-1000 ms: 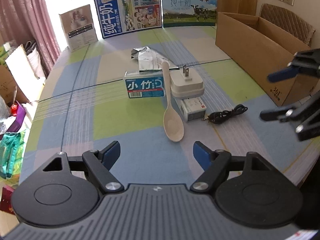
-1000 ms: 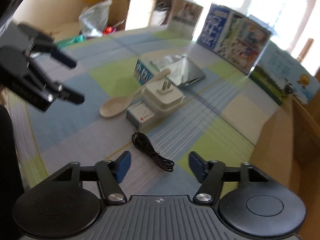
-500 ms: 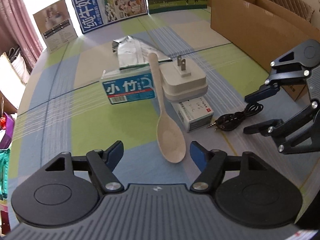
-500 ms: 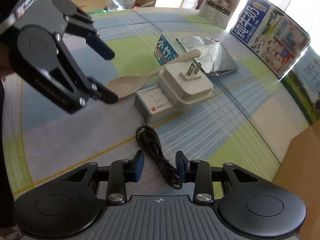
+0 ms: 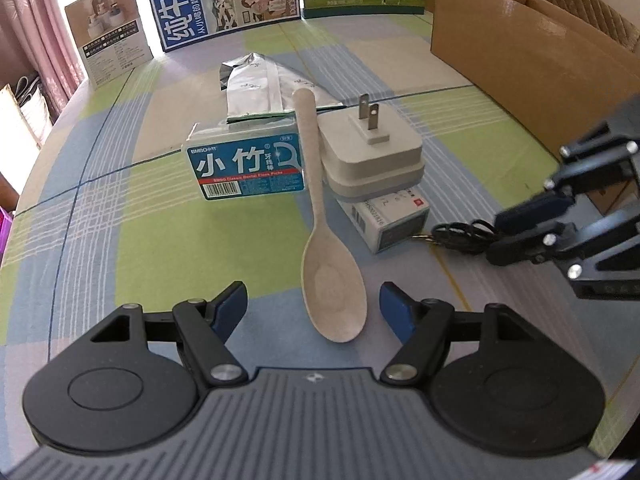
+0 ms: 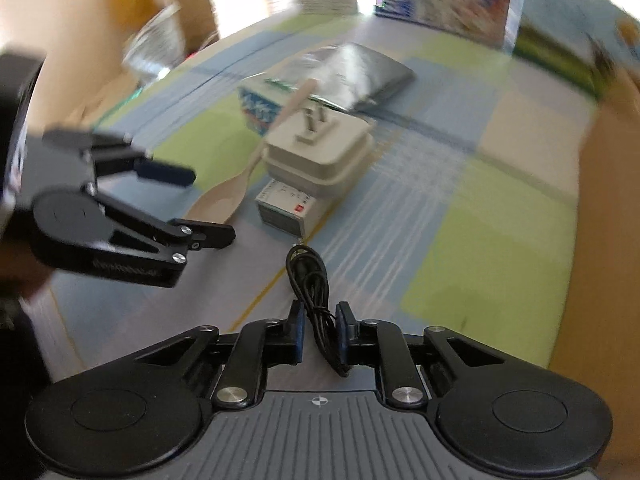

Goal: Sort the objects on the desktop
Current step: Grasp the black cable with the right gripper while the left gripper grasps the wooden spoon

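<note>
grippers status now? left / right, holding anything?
Left gripper: open, spoon bowl between the jaws, not gripped.
Right gripper: shut on the black cable.

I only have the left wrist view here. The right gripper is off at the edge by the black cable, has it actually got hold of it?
Observer: Yes. In the right wrist view the right gripper is shut on the black cable, which runs between its fingers.
Operator: Which part of the cable?
Observer: The near end of the bundle; the rest lies on the tablecloth, stretching toward the small white box.
Operator: And my left gripper, is it touching the spoon?
Observer: From the right wrist view the left gripper is open, with one finger on each side of the spoon bowl. The picture is too blurred to tell whether they touch it.
</note>
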Demonstrator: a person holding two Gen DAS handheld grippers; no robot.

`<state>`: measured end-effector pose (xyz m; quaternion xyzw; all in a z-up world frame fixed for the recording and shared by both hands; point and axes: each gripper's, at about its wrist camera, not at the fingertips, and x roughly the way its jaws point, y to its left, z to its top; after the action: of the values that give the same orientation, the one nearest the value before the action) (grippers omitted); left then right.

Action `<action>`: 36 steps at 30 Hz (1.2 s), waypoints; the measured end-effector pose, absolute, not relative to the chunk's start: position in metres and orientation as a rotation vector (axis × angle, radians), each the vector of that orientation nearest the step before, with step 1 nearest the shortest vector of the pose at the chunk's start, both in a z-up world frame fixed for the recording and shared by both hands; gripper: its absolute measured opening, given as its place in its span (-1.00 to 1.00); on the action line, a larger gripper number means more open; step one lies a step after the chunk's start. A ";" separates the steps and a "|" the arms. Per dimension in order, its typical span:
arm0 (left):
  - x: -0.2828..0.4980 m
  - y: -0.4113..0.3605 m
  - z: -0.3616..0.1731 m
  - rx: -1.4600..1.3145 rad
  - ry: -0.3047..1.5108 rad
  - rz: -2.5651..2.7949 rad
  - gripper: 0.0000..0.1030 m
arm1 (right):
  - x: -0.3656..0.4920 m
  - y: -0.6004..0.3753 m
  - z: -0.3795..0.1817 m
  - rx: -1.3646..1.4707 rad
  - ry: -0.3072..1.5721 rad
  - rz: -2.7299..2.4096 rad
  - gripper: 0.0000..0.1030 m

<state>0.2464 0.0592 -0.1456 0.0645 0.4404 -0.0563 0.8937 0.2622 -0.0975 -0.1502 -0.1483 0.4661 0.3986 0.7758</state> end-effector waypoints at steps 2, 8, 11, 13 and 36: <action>0.247 0.061 -0.146 0.124 0.906 -0.107 0.22 | 0.258 -0.100 -0.149 -0.279 1.021 0.834 -0.79; 0.245 0.061 -0.143 0.130 0.887 -0.100 -0.25 | 0.239 -0.096 -0.145 -0.364 0.939 0.825 -0.77; 0.243 0.061 -0.141 0.139 0.883 -0.103 -0.37 | 0.230 -0.094 -0.146 -0.405 0.891 0.825 -0.73; 0.243 0.060 -0.141 0.144 0.881 -0.107 -0.43 | 0.227 -0.092 -0.149 -0.426 0.857 0.826 -0.66; 0.245 0.065 -0.142 0.089 0.896 -0.098 -0.46 | 0.220 -0.100 -0.160 -0.331 0.773 0.867 -0.75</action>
<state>0.2448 0.0648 -0.1424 0.0431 0.4328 -0.0474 0.8992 0.2202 -0.0999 -0.1602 -0.1558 0.3634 0.4077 0.8230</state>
